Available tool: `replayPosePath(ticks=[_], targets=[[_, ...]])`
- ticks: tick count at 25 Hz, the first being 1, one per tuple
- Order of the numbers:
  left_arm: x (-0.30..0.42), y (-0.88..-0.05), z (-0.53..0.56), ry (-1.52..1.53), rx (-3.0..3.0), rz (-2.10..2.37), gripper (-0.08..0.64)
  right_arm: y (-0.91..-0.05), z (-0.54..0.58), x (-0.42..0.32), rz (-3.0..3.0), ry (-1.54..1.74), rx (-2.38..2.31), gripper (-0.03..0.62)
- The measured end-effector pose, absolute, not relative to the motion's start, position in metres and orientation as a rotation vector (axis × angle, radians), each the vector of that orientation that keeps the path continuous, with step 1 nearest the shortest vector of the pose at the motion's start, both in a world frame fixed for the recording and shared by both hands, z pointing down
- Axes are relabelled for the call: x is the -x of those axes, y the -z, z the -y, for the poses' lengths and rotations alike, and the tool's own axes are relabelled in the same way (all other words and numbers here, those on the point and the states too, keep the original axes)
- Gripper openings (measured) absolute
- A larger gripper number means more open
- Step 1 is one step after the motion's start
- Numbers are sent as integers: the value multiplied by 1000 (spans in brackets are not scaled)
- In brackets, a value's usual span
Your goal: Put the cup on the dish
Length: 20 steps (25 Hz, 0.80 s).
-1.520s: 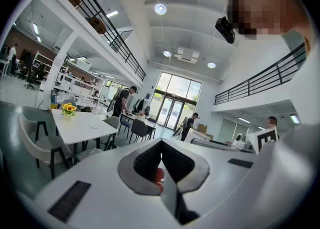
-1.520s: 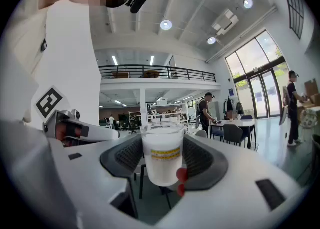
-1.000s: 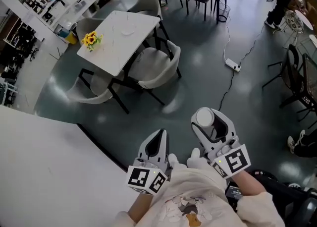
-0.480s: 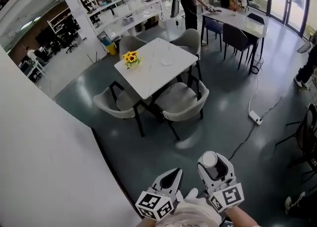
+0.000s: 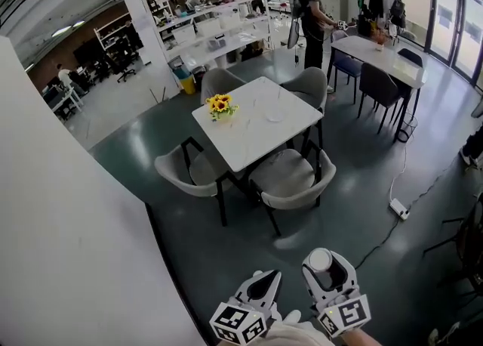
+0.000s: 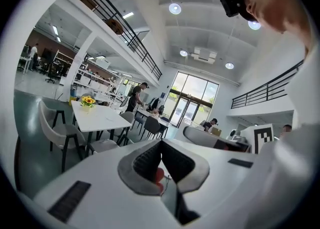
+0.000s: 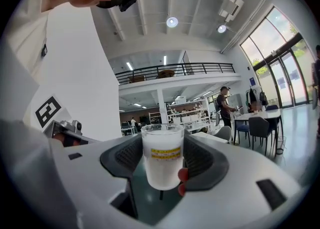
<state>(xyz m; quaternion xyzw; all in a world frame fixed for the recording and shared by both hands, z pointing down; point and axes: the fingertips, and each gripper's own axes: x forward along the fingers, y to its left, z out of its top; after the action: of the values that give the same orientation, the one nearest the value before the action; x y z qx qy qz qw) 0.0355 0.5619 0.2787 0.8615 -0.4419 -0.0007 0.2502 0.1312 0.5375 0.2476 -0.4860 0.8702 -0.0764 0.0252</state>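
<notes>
R hand-held gripper (image 5: pixel 321 265) clamps cup (image 7: pixel 162 160) over grey floor (image 5: pixel 355 201); white table (image 5: pixel 260 131) ahead.

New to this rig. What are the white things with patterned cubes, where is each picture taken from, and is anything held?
No robot here: a person holds a two-jaw gripper in each hand, and the cubes are part of them. The head view looks down from a camera on the person's head. The other two views come from cameras riding on each gripper, looking along its jaws. The left gripper has its jaws shut on nothing. The right gripper grips a frosted cup with a yellow band. Some way off stands a white table carrying sunflowers and a faint round shape, possibly the dish.
</notes>
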Motion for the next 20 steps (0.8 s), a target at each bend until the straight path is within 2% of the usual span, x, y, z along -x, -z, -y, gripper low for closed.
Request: replayPosePath(ticks=[12,20], targets=[[19,-270,-434,60,-2393,1168,3,-243,-423,-83,-2659,225,1583,253],[69,-260,-389,88,-2433,1128,3,-226,-370,-28,-2644,154,1601,255]])
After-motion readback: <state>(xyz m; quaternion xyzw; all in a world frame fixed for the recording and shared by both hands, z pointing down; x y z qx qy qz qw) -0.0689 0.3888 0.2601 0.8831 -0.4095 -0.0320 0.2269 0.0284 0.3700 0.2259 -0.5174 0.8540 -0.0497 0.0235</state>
